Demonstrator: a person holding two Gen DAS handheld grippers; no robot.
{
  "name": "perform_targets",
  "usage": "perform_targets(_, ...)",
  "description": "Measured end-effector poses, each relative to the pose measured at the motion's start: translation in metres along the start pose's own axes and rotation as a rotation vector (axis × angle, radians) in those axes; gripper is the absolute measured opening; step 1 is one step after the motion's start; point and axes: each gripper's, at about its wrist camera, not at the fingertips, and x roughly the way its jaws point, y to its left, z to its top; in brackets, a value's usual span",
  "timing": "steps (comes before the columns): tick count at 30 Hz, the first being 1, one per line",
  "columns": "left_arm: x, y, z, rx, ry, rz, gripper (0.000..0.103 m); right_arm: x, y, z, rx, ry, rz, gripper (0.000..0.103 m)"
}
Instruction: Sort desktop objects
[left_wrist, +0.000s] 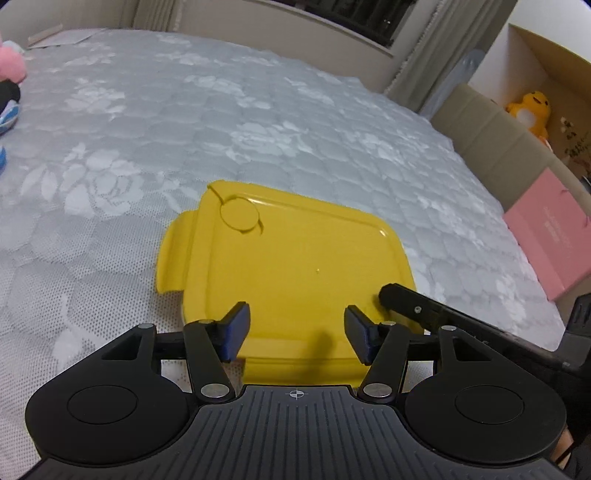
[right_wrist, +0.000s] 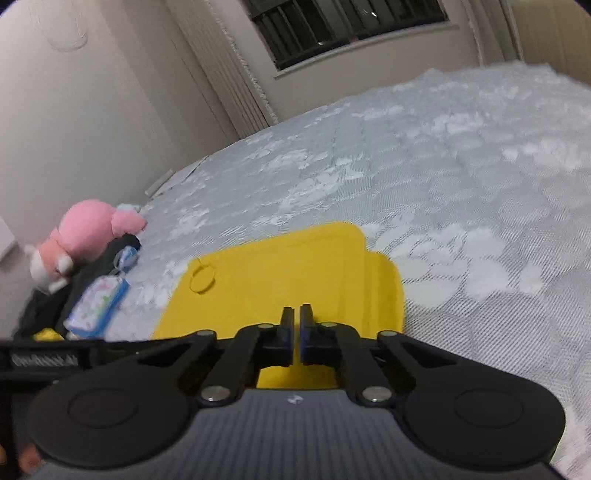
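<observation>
A yellow lid (left_wrist: 284, 280) lies flat on the bed (left_wrist: 147, 122), its round tab at 10 o'clock. The left gripper (left_wrist: 297, 326) hangs over the lid's near edge with fingers (left_wrist: 236, 328) partly open, holding nothing. The right gripper (right_wrist: 296, 332), at the lid's 4 o'clock corner, has its fingers (right_wrist: 286, 334) closed together, gripping nothing.

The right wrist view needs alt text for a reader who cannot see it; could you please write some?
The right gripper, fingers closed together, hovers over a yellow lid lying on a grey floral bedspread. To the left lie a pink plush toy and a small blue-edged pouch; a window is behind.
</observation>
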Motion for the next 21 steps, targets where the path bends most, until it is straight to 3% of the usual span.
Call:
perform_targets(8, -0.004, 0.013, 0.011, -0.058, -0.022, -0.041, 0.058, 0.004, 0.008, -0.001, -0.051, 0.005, -0.024, 0.0)
perform_targets(11, -0.011, 0.018, 0.016, -0.061, -0.06, -0.012, 0.061, 0.005, 0.004, 0.004, -0.024, 0.033, -0.014, 0.0)
perform_targets(15, -0.011, 0.012, 0.025, -0.05, -0.064, -0.062, 0.061, 0.006, -0.006, 0.014, 0.064, 0.076, 0.016, 0.0)
perform_targets(17, -0.01, 0.004, 0.031, -0.024, -0.084, -0.068, 0.063, 0.005, -0.009, 0.022, 0.111, 0.052, 0.043, 0.017)
perform_targets(19, -0.006, -0.002, 0.037, -0.008, -0.089, -0.061, 0.063, 0.006, -0.007, 0.031, 0.124, 0.011, 0.051, 0.019)
perform_targets(21, 0.007, -0.003, 0.041, -0.02, -0.039, -0.056, 0.063, 0.02, -0.002, 0.041, 0.101, 0.041, 0.026, 0.017)
